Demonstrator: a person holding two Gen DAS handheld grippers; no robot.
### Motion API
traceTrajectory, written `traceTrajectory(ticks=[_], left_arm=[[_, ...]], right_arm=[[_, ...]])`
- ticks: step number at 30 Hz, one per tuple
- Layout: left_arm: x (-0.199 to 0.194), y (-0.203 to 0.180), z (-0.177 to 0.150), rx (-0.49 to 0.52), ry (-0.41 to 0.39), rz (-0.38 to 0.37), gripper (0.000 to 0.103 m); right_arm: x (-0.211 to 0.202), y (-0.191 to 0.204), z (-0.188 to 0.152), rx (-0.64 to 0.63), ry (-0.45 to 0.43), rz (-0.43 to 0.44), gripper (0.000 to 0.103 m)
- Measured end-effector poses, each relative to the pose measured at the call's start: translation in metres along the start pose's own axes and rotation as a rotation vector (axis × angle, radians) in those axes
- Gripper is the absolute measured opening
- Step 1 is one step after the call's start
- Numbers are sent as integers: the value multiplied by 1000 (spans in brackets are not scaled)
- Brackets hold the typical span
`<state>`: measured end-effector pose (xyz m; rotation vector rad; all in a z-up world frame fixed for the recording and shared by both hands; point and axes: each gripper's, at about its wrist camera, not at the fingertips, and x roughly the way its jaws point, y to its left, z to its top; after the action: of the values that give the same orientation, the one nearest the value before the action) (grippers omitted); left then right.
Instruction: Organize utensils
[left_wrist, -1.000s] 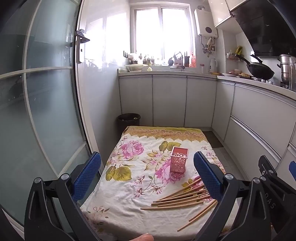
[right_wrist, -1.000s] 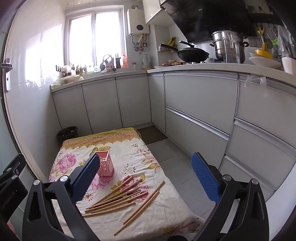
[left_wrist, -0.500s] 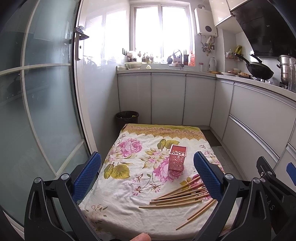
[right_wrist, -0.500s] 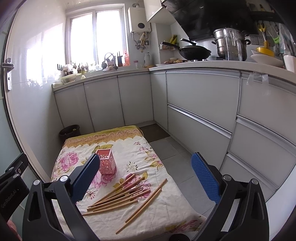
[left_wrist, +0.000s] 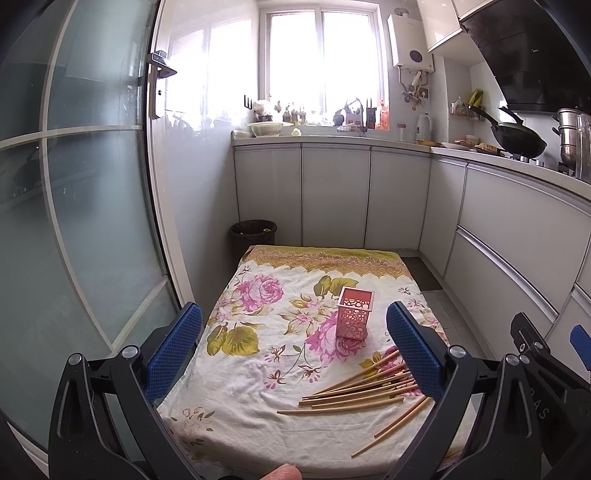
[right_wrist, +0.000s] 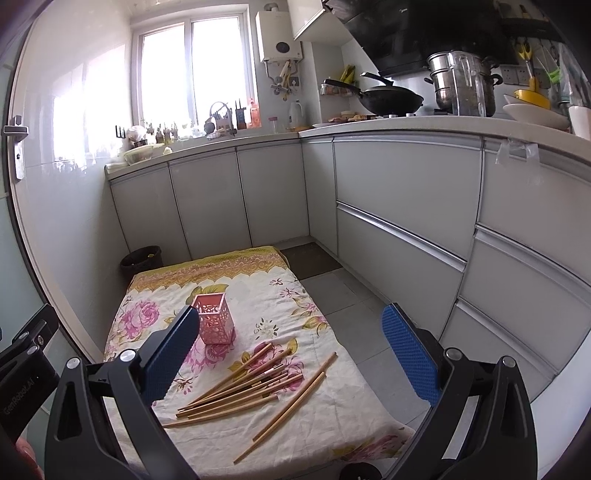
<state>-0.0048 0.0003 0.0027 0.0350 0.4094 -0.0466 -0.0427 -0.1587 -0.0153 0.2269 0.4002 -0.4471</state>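
Left wrist view: left tongs (left_wrist: 293, 345) and right tongs (right_wrist: 290, 350), both spread wide and empty, hover above the floral-clothed surface (left_wrist: 258, 354), where loose chopsticks (left_wrist: 364, 387) lie fanned near its right edge, just short of the upright pink perforated holder (left_wrist: 352, 314) apparently meant to receive them.

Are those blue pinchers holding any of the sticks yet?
No. The left hand-held gripper and right hand-held gripper are both open and empty. The chopsticks lie loose on the cloth.
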Motion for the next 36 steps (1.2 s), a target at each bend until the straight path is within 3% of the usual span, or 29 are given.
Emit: traceTrajectory(ticks=[36], left_arm=[[10,-3,-4,15,21,6,96]], right_arm=[[8,1,-7,7,20,11,96]])
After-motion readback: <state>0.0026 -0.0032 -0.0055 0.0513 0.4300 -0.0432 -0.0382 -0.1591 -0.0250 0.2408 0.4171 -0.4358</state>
